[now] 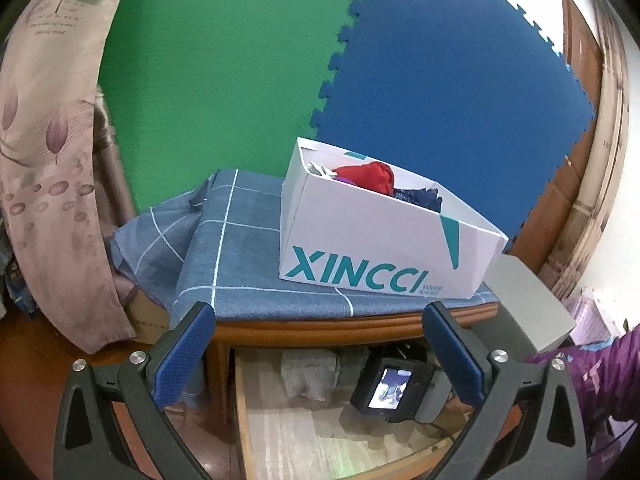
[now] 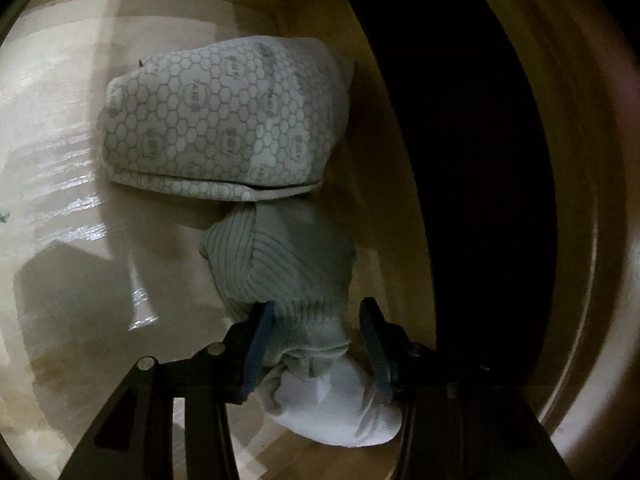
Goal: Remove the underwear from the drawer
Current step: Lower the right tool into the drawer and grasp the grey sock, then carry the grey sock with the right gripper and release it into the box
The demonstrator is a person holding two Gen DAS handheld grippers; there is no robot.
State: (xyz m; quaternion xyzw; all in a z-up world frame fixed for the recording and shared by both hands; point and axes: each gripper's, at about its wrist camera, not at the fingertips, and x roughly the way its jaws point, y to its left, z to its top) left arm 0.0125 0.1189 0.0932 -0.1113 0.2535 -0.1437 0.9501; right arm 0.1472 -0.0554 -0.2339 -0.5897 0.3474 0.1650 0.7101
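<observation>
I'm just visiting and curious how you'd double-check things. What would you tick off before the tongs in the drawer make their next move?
1. Drawer pulled open: ok.
2. Right tongs inside the drawer, astride the ribbed grey bundle: ok.
3. Both pads pressing the bundle: not ok; a gap shows at one pad.
4. Bundle is underwear, not socks: cannot tell.
5. Patterned folded piece clear of the tongs: ok.
6. Left tongs open, empty, out of the way: ok.

A shoebox sits on the table above the open drawer, where folded underwear lies behind a rolled sock.
</observation>
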